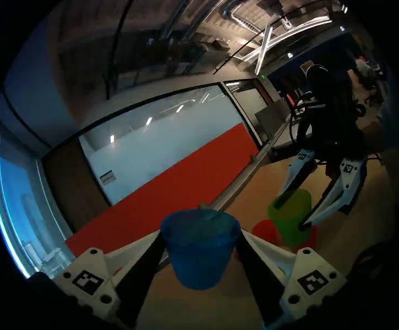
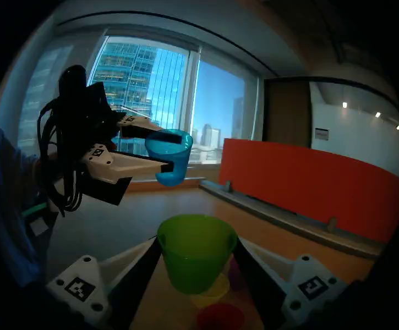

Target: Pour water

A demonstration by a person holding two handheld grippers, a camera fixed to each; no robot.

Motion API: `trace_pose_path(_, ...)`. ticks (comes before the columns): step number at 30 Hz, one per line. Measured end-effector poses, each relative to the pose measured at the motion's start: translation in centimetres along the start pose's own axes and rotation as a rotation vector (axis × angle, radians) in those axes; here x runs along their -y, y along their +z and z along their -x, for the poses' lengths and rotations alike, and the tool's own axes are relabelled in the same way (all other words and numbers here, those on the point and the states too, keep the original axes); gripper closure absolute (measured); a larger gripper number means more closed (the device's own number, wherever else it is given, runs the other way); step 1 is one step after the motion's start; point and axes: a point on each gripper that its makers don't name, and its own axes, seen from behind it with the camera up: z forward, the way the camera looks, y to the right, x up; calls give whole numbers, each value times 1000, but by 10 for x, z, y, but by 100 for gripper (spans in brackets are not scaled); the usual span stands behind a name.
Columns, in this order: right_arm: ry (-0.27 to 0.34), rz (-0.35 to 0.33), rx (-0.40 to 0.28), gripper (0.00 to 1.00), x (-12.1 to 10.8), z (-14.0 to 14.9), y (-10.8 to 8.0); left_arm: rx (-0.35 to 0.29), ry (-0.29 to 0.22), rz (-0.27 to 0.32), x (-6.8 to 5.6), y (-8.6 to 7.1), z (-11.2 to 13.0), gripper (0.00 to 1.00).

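Two cups are held up, each pinched in one claw: the left claw [image 1: 200, 241] presses both fingers on the blue cup [image 1: 200, 264]; the right claw [image 2: 196, 248] grips the green cup [image 2: 196, 267] likewise; seen from the right gripper view, the blue cup hangs at 11 o'clock, about upright, so I judge pouring is not begun; next, bring its rim over the green mouth and tip slowly; a yellow cup [image 2: 210, 297] and a red cup [image 2: 218, 319] on the desk [image 2: 152, 305] at 6 o'clock crowd the space below.

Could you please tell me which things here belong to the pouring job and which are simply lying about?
For the job:
blue cup, held in the left gripper
green cup, held in the right gripper

Lying about:
red cup and yellow cup, on the table
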Motion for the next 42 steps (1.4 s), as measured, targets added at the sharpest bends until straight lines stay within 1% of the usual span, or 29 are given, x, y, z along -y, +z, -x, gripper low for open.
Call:
trace_pose_path(6,-4,-20,-1,7,6,-1,4,-11,49,-2,0,0,-8,14)
trace_pose_path(26,-18,-58,-12,7,20,-7,15,-55,242,-26,1,0,-44,14)
trace_pose_path(42,-29,-74,-17,7,26,-13,22,-76,337,-33,3,5,-61,14)
